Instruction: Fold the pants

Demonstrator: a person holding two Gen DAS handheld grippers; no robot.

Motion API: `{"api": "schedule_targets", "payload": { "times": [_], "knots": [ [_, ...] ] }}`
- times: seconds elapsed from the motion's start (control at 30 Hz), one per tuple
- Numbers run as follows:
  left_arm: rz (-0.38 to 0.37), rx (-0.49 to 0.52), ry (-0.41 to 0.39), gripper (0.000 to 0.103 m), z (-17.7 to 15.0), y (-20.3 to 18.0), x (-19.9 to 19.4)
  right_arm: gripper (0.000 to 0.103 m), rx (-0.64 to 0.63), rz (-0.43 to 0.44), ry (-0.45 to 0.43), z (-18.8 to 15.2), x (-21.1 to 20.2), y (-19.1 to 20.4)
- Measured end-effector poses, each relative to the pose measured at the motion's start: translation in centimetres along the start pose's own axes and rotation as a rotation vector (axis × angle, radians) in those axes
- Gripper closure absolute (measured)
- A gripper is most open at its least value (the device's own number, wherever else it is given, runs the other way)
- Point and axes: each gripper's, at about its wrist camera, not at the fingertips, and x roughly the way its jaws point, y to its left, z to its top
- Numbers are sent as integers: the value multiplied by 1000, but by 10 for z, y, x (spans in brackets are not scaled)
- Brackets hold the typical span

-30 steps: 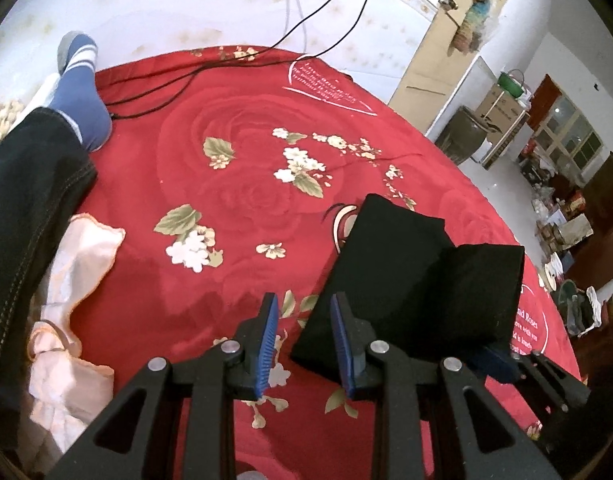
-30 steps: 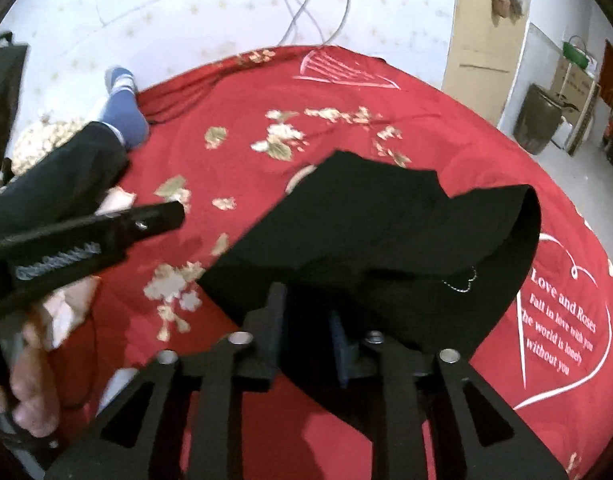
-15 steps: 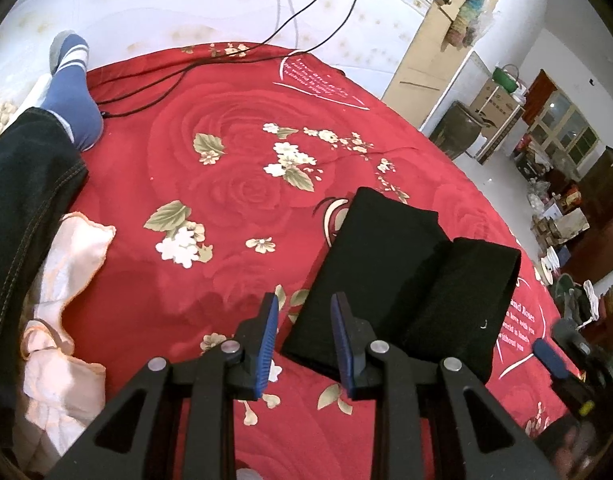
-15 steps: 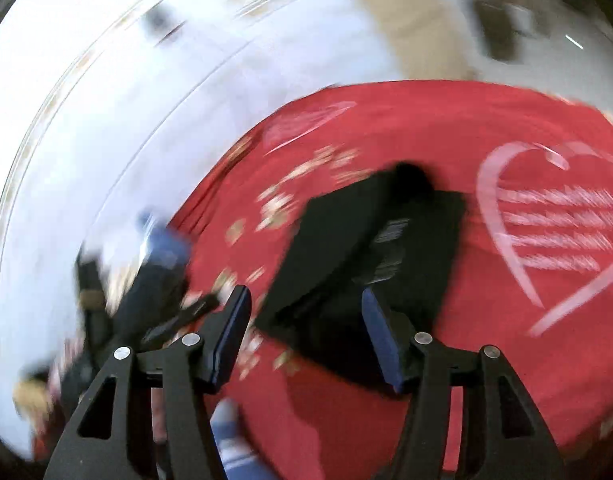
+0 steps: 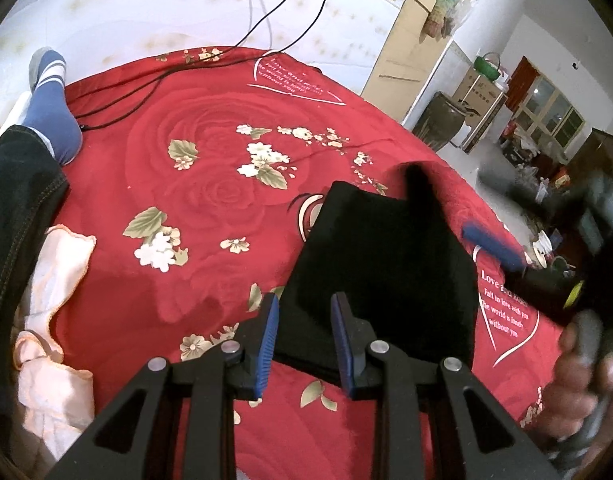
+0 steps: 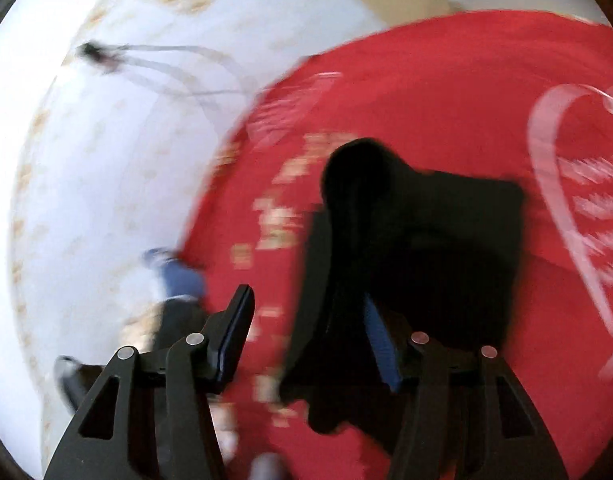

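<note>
Jeans and a blue sock (image 5: 52,108) fill the left edge of my left wrist view, my leg stretched over the red floral blanket (image 5: 194,184), with a pale peach cloth (image 5: 54,312) bunched below. At bottom centre my left gripper (image 5: 304,340) tilts steeply down, its blue-padded jaws parted and empty above the near edge of the folded black pants (image 5: 386,264), which lie right of centre on the blanket. Further right, my right hand (image 5: 578,376) appears blurred at the frame edge, gripping its handle. Black cables (image 5: 154,80) trail across the blanket's upper part toward a white wall; a doorway and cluttered room sit upper right.

From the smeared right wrist view, my right gripper (image 6: 308,336) is released, jaws having just closed slightly, with pants (image 6: 426,248) beyond them but nothing pinched.
</note>
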Motion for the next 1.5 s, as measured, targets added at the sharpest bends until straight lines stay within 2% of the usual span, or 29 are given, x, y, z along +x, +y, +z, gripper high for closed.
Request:
{"api": "schedule_targets", "payload": {
  "times": [0.1, 0.17, 0.2, 0.37, 0.47, 0.57, 0.63, 0.73, 0.8, 1.0, 1.13, 1.33, 1.43, 1.47, 1.5],
  "knots": [
    [-5, 0, -4, 71, 0, 1, -1, 48, -53, 53, -9, 8, 0, 22],
    [-13, -6, -7, 61, 0, 2, 0, 47, -45, 46, -23, 8, -9, 18],
    [-18, -8, -6, 58, 1, 2, 1, 47, -29, 29, -27, 4, -14, 9],
    [-60, -2, 20, 56, 4, 3, 16, 47, 43, -125, -11, -25, -43, -46],
    [-86, -4, 64, 56, 4, 2, 38, 47, 121, -167, -4, -46, -61, -77],
    [-113, -39, 92, 56, 4, 5, 53, 47, 153, -173, -7, -56, -70, -92],
    [-169, -66, 94, 56, 4, 6, 55, 47, 187, -148, -6, -54, -70, -97],
    [-205, -72, 118, 56, -2, 4, 62, 47, 165, -127, -19, -52, -70, -95],
    [-203, -94, 147, 56, -5, 5, 70, 47, 174, -117, -11, -52, -66, -97],
    [-223, -133, 147, 56, -6, 8, 71, 47, 199, -99, -12, -53, -63, -103],
    [-185, -124, 158, 52, -8, 7, 68, 47, 199, -106, -11, -56, -64, -105],
    [-208, -151, 149, 46, -2, 9, 78, 47, 196, -116, -8, -57, -61, -104],
    [-205, -148, 124, 48, 3, 6, 82, 47, 183, -122, -8, -57, -60, -102],
    [-188, -134, 119, 53, 3, 4, 82, 47, 180, -123, -8, -57, -60, -102],
    [-167, -114, 115, 62, 3, 1, 82, 47, 176, -125, -10, -57, -61, -101]
  ]
}}
